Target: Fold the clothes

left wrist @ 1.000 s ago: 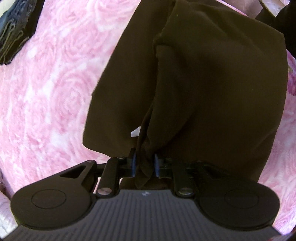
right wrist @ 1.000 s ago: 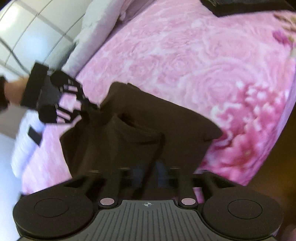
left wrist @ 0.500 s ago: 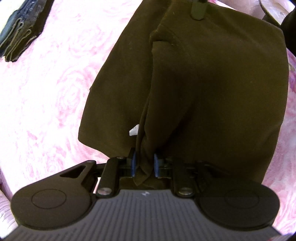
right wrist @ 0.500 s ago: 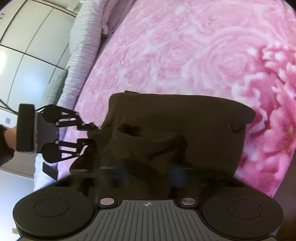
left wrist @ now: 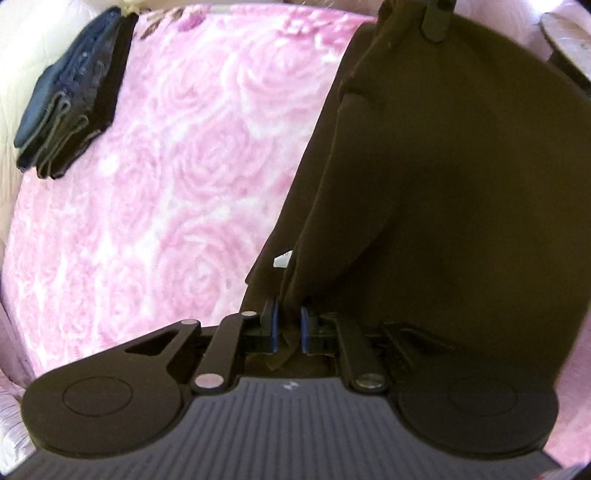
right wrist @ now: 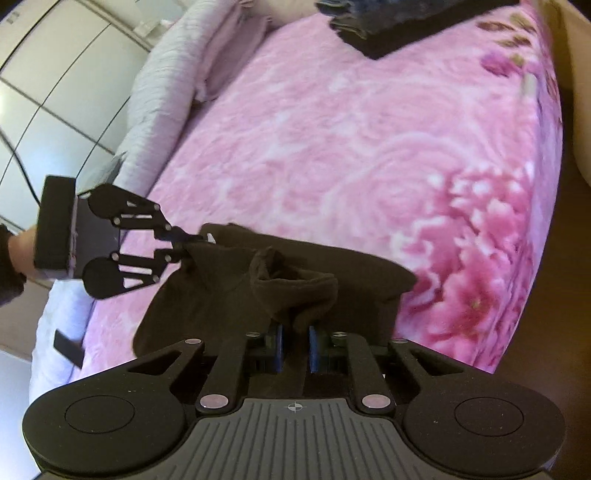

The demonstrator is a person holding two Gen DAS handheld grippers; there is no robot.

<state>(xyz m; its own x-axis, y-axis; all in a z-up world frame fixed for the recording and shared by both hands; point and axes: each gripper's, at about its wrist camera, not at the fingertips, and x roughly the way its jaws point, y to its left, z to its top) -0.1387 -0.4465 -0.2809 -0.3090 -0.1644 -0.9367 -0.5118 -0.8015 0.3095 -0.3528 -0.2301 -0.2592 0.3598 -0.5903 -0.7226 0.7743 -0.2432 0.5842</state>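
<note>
A dark brown garment (left wrist: 443, 184) lies bunched on the pink rose-patterned bed cover (left wrist: 184, 184). My left gripper (left wrist: 288, 317) points steeply down and its jaws are closing on a gathered edge of the cloth, which sits pinched between the blue pads; a white tag (left wrist: 282, 258) shows just above. In the right wrist view the garment (right wrist: 221, 291) spreads between both tools. My right gripper (right wrist: 295, 339) is closing on a raised fold of it, cloth between the pads. The left gripper (right wrist: 188, 243) shows there at the garment's far left corner.
A stack of folded dark clothes (left wrist: 70, 99) rests at the far end of the bed, also in the right wrist view as a dark pile (right wrist: 399, 22). Ruffled grey bedding (right wrist: 166, 85) lines the bed's left side. A person's sleeve and hand (right wrist: 14, 258) hold the left tool.
The right gripper's jaws went from wide apart to narrow around a fold of the garment. The left view tilted, bringing the folded stack further in and the cloth closer.
</note>
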